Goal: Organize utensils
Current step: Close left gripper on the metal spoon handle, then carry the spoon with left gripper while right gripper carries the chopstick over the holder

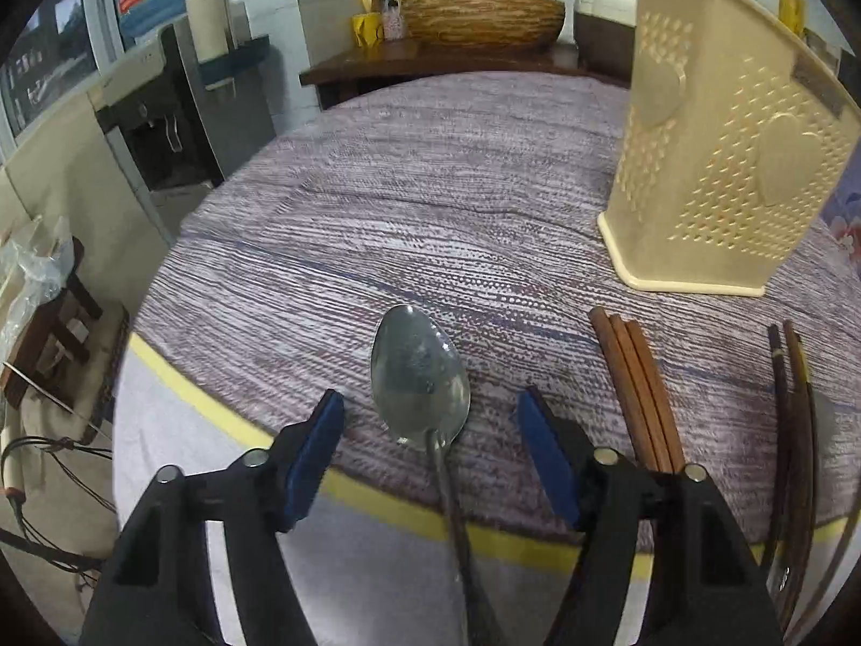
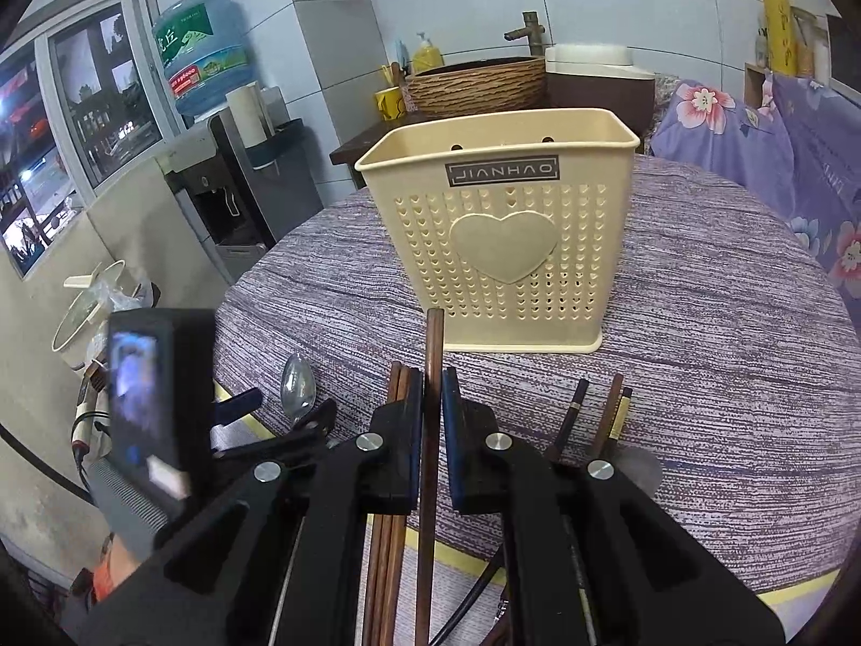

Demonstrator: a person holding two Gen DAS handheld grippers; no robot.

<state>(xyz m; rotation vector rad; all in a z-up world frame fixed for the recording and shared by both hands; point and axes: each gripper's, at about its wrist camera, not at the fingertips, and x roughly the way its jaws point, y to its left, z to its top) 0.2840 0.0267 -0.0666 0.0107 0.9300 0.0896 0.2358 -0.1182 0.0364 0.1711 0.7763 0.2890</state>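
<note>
Left claw is spread wide, blue pads either side of the shiny oval-bowled metal spoon lying on the ribbed purple woven tablecloth, not pinching it; right claw is clamped on one smooth dark wooden chopstick, just ahead stands the cream perforated plastic utensil holder with a raised heart; three reddish-brown wooden chopsticks lie just left of it.

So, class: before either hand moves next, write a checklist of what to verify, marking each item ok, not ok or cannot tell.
1. Right tongs shut on one chopstick: ok.
2. Left tongs open around the spoon, pads clear of it: ok.
3. Holder upright, top open: ok.
4. Nothing standing between the held chopstick and the holder: ok.
5. Holder empty inside: cannot tell.
6. Loose chopsticks lying clear of the spoon: ok.
</note>
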